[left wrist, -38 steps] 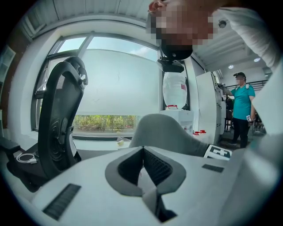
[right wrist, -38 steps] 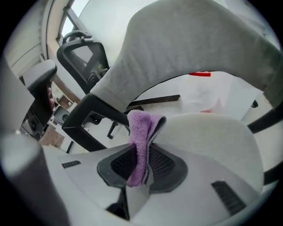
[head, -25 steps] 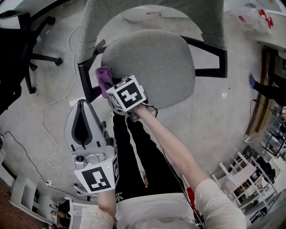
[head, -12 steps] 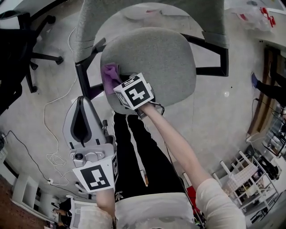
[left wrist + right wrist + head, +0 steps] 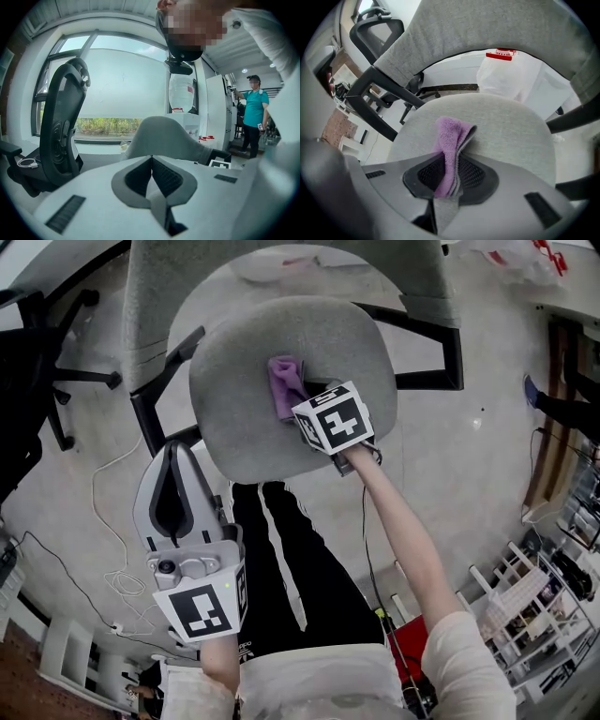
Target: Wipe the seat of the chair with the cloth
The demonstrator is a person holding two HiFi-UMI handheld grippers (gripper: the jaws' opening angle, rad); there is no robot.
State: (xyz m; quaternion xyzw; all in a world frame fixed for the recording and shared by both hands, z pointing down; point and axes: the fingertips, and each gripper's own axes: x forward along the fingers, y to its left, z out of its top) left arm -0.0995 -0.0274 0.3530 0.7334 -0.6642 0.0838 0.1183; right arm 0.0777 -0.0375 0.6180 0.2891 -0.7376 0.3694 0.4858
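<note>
The chair's grey fabric seat fills the upper middle of the head view, with its grey backrest curving round behind. A folded purple cloth lies pressed on the middle of the seat, and my right gripper is shut on it. In the right gripper view the purple cloth is pinched between the jaws and trails forward over the seat. My left gripper hangs low at the left, away from the chair, its jaws shut with nothing between them.
The chair's black armrests flank the seat. A black office chair stands at the far left, and a white cable loops over the floor. Shelving sits at the lower right. A person in a teal shirt stands by a doorway.
My right gripper has dragged the purple cloth from the seat's left edge to the right, onto the middle of the seat. The left gripper has hardly moved.
</note>
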